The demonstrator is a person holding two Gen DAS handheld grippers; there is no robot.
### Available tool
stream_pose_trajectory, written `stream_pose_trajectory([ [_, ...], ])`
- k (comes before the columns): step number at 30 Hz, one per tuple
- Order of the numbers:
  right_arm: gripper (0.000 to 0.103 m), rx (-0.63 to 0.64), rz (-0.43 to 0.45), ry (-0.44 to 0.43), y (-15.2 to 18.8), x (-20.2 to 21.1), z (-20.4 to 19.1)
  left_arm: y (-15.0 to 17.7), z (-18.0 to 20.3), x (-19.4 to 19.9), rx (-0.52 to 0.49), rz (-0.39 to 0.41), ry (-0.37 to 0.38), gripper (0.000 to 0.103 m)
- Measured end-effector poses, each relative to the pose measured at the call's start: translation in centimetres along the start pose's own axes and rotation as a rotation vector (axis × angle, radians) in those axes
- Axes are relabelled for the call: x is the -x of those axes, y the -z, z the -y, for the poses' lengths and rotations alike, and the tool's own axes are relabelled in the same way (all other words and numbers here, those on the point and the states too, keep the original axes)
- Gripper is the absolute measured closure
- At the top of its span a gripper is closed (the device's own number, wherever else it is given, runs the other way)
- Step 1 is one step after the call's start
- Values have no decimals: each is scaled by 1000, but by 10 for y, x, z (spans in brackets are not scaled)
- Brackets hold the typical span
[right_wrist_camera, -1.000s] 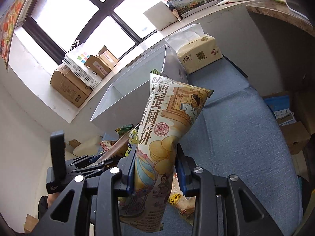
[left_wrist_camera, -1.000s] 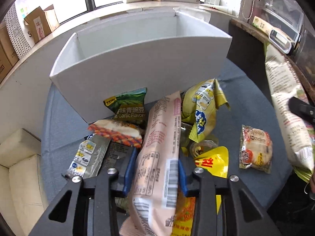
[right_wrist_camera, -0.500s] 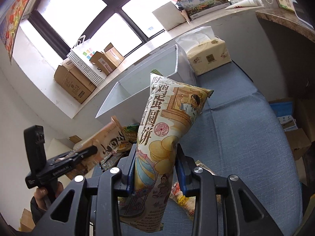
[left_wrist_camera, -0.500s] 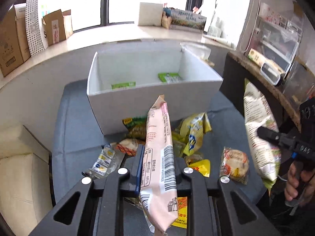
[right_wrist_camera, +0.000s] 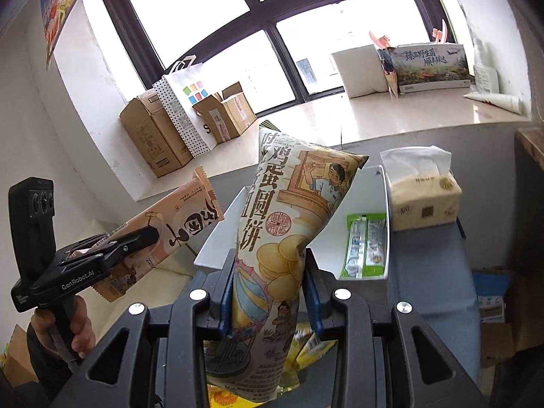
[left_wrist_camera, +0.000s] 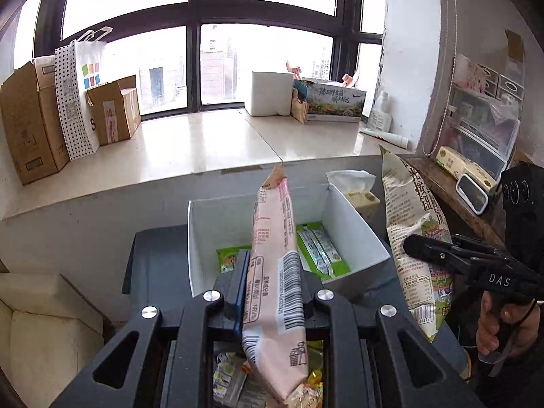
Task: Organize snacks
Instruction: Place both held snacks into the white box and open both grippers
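Gripping snack packs, left gripper point(left_wrist_camera: 272, 292), right gripper point(right_wrist_camera: 268, 292), above white bin point(left_wrist_camera: 357, 231), tissue pack point(right_wrist_camera: 425, 204) beside.

The pink packet point(left_wrist_camera: 275, 265) hides the middle of the white box point(left_wrist_camera: 353, 224) floor and part of the green packets point(left_wrist_camera: 319, 248) there. Loose snacks point(left_wrist_camera: 227, 377) below the left gripper point(left_wrist_camera: 273, 289) show only in slivers. The biscuit bag point(right_wrist_camera: 272, 255) runs off the right wrist view's bottom edge.

cookie bag point(right_wrist_camera: 289, 238) clamped (upright), white box point(right_wrist_camera: 380, 224) beyond
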State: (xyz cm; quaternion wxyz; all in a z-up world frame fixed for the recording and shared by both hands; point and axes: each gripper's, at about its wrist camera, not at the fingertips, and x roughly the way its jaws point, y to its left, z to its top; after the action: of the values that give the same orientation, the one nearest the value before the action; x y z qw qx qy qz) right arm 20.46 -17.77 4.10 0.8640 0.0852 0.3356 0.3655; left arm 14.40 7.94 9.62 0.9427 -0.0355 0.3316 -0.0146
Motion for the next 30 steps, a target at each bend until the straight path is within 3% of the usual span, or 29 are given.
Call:
stream_pose_trajectory([
  [7,65,61,-30,54,-54,-53,8,-38,-8,-50,-4,-5,-51,79],
  [11,65,56,-53,84,-70,-83,21,-39,-12,-84,-6,-31,-77,79],
  [14,63,79,-86,155,-78,-104,32,-33,-16,-108,-7,-42,-99,78],
  [15,59,73,-107,161,-79,-111,36,-31,-19,-114,9,-48,-95,73],
  [16,36,65,-128,159,-80,-116,41,-29,-22,-121,22,-52,-109,63],
  [18,0,53,-134,186,-79,-120,47,-27,-27,-131,43,-65,-126,10],
  [19,0,64,-120,207,-78,-118,48,-25,-29,-133,45,-65,-127,2],
  [23,0,102,-119,239,-71,-112,47,-19,-37,-131,78,-67,-125,0],
  [30,0,50,-58,157,-62,-90,43,-8,-35,-112,77,-67,-104,0],
])
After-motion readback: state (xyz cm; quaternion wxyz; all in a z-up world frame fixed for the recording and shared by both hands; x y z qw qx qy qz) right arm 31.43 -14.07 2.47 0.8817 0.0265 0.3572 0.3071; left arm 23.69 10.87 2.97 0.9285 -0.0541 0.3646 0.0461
